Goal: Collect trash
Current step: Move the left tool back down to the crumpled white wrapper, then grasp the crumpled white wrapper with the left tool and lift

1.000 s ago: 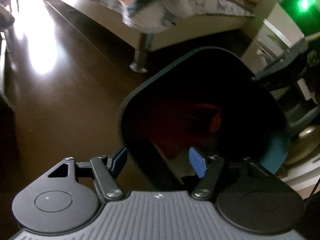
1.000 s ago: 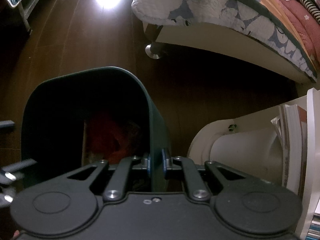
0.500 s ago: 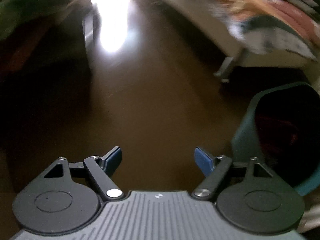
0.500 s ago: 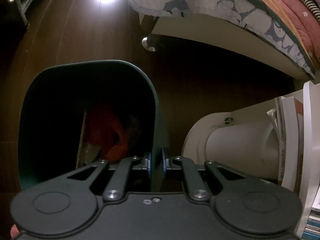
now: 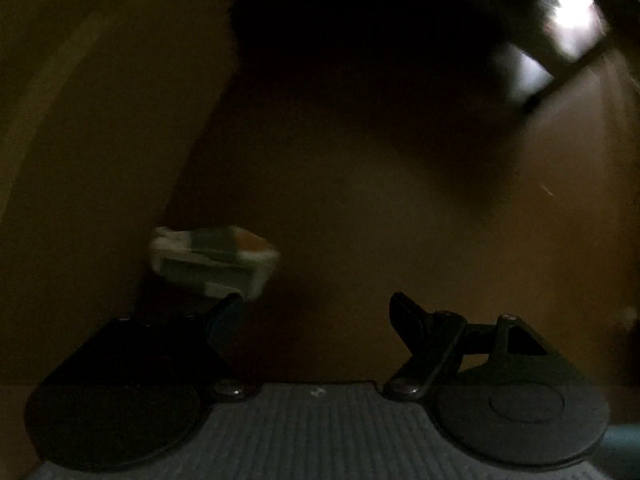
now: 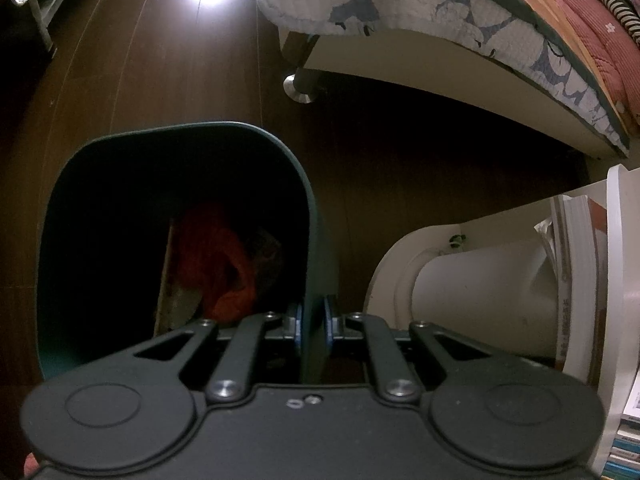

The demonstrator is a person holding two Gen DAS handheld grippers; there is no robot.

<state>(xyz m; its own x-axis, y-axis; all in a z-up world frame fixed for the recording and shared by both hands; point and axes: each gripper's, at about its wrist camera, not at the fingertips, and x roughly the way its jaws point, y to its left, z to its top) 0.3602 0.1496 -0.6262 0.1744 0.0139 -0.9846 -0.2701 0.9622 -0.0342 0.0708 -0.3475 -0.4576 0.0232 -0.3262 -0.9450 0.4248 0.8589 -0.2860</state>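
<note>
The left view is dim and blurred: the left gripper (image 5: 316, 312) has its fingers apart, nothing between them, just below a pale crumpled scrap (image 5: 214, 260) lying on the floor at lower left. The right gripper (image 6: 313, 322) is clamped on the dark green bin (image 6: 318, 240) wall; red trash (image 6: 216, 256) lies inside. A bed (image 6: 460, 40) stands beyond.

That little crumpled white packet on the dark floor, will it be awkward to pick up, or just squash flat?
The packet looks like a dented, folded carton, so it is probably light and will likely give when squeezed. It lies flat on the floor, so it shouldn't roll. It sits beside one finger of the open left tool, not between them, so a nudge might slide it.
</note>
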